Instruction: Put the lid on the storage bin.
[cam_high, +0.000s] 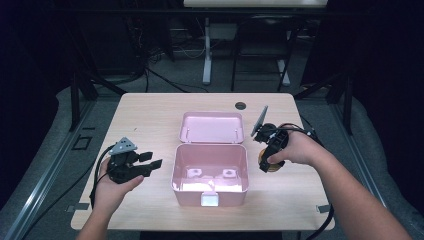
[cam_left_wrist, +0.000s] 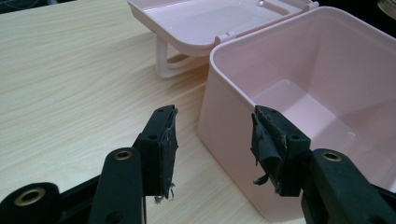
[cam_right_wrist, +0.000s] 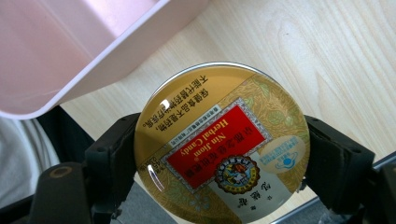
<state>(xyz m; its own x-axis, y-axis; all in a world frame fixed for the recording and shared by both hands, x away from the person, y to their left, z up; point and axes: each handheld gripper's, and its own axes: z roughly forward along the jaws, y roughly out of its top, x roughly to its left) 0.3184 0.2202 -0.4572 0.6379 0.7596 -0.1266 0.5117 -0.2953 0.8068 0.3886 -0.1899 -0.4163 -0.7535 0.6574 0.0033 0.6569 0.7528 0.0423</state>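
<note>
Our right tool (cam_high: 268, 159) is clamped on a round candy tin (cam_right_wrist: 220, 144), one jaw on each side of its rim, with the printed lid facing the camera in the right gripper view. In the high view the tin (cam_high: 270, 165) sits low by the desk at about 3 o'clock from the open pink box (cam_high: 210, 175), just beside the box's right wall but apart from it. We cannot tell whether it rests on the wood or is lifted a little.

The move we judge to come next turns on this: the box cavity lies toward 9 o'clock from the tin, with the right wall between them, so the tin must go up and over that rim. Being round, the tin has no long axis to line up; only its flat face needs to stay level. The right hand is plainly the nearer one.

Our left tool (cam_high: 150, 162) hangs at 9 o'clock of the box, jaws apart and holding nothing; in the left gripper view the box's near corner (cam_left_wrist: 224, 107) stands between the jaws, untouched.

The box's lid (cam_high: 211, 127) lies flat open at 12 o'clock. The desk (cam_high: 150, 120) is pale wood, otherwise bare. Beyond it the room is dark, with table legs and cables on the floor.
</note>
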